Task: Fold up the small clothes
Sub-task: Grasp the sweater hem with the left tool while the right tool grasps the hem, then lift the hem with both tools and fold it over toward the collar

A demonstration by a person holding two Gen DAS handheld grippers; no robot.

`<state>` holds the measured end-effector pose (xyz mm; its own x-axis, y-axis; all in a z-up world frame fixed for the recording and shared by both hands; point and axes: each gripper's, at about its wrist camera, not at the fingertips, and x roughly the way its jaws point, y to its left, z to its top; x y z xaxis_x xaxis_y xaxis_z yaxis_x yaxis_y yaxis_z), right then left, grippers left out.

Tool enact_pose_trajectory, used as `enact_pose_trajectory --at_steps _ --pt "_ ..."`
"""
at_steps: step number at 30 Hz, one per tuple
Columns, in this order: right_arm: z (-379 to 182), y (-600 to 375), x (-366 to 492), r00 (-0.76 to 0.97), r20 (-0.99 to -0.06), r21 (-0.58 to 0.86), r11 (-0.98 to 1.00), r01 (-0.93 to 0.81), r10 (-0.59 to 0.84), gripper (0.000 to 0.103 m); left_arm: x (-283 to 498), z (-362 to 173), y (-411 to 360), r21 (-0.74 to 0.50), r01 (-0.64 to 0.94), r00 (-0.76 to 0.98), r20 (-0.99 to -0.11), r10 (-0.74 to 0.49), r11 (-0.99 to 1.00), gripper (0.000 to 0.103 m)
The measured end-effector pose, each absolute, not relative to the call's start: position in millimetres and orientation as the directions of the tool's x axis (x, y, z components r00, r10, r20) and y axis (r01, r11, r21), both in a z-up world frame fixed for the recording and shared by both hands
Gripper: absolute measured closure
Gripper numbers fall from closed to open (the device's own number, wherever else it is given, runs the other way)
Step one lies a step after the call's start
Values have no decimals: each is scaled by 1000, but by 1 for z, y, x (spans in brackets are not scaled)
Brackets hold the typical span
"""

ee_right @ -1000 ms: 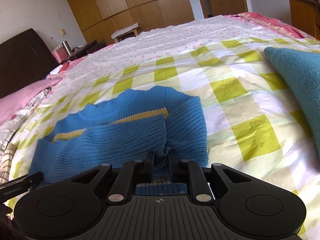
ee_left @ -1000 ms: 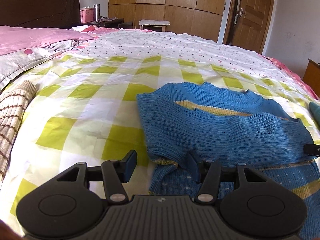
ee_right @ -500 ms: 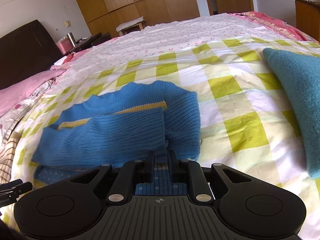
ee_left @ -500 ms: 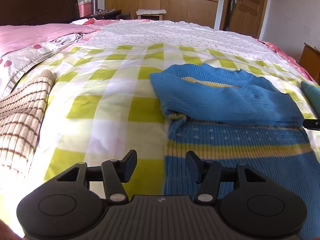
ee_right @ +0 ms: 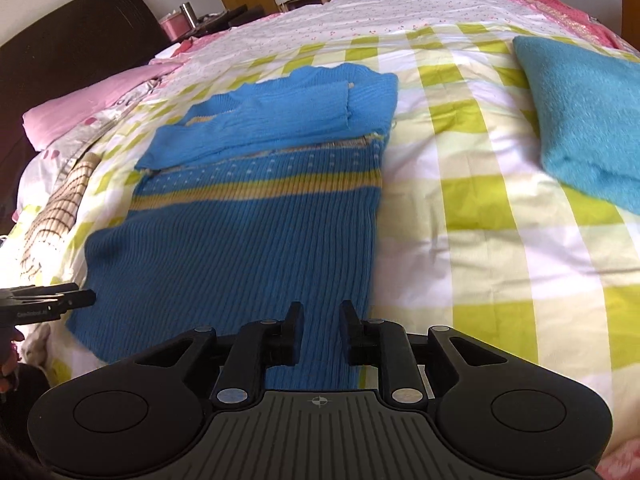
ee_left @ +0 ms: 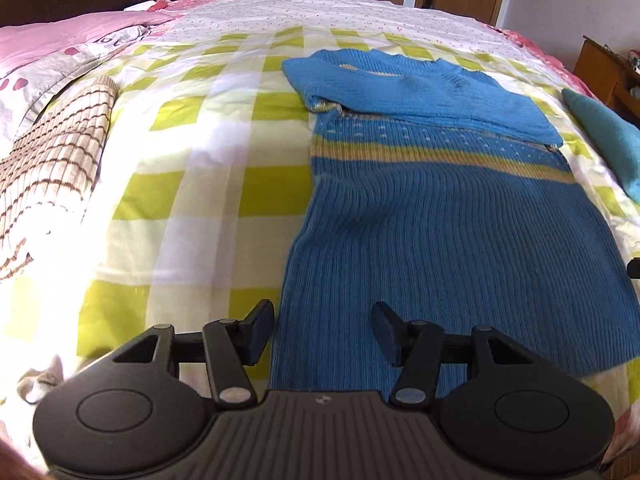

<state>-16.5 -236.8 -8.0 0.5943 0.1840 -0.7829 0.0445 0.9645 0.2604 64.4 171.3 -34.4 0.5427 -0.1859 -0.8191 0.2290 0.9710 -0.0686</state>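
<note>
A blue knitted sweater point(ee_left: 448, 216) lies flat on the bed's green-and-white checked sheet point(ee_left: 192, 184), its collar towards the far end of the bed and its hem nearest both cameras. The knit is ribbed lengthwise over the body. Across the chest runs a pale yellow band, and above it a strip of small light dots. Both sleeves are folded in over the upper chest, forming a lighter blue layer that covers the shoulders and leaves a sliver of yellow trim showing at the neck. The body below the band lies spread out and fairly smooth, with slight ripples along its left edge.

The left gripper point(ee_left: 323, 330) hangs over the sweater's near left corner with its jaws well apart and nothing between the pads; the sweater's left edge runs up between them underneath. The right gripper point(ee_right: 320, 334) is above the near right edge of the sweater; its jaws have just been opening and now stand a narrow gap apart, with the knit visible below that gap but not pinched by the pads.

To the sweater's left lies a beige garment with brown checks point(ee_left: 44, 168), well apart from it. To the sweater's right lies a teal fuzzy garment point(ee_right: 588, 120), also apart. Beyond the beige garment a pink quilt point(ee_left: 60, 36) lies by the dark headboard point(ee_right: 76, 36).
</note>
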Motion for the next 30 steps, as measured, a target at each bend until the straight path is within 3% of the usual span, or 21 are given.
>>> enact_pose_trajectory --at_steps 9,14,25,30 --pt "-27 -236 -44 555 -813 256 964 64 179 74 56 -37 176 -102 225 539 -816 -210 969 48" --pt "-27 -241 -49 554 -811 271 960 77 185 74 52 -35 179 -148 222 522 -817 -246 964 84" --pt "-30 -239 -50 525 -809 341 939 52 264 72 51 -37 178 -221 217 478 -825 -301 951 86" --pt "-28 -241 -45 515 -805 372 927 52 294 91 52 -35 177 -247 227 483 -812 -329 942 88"
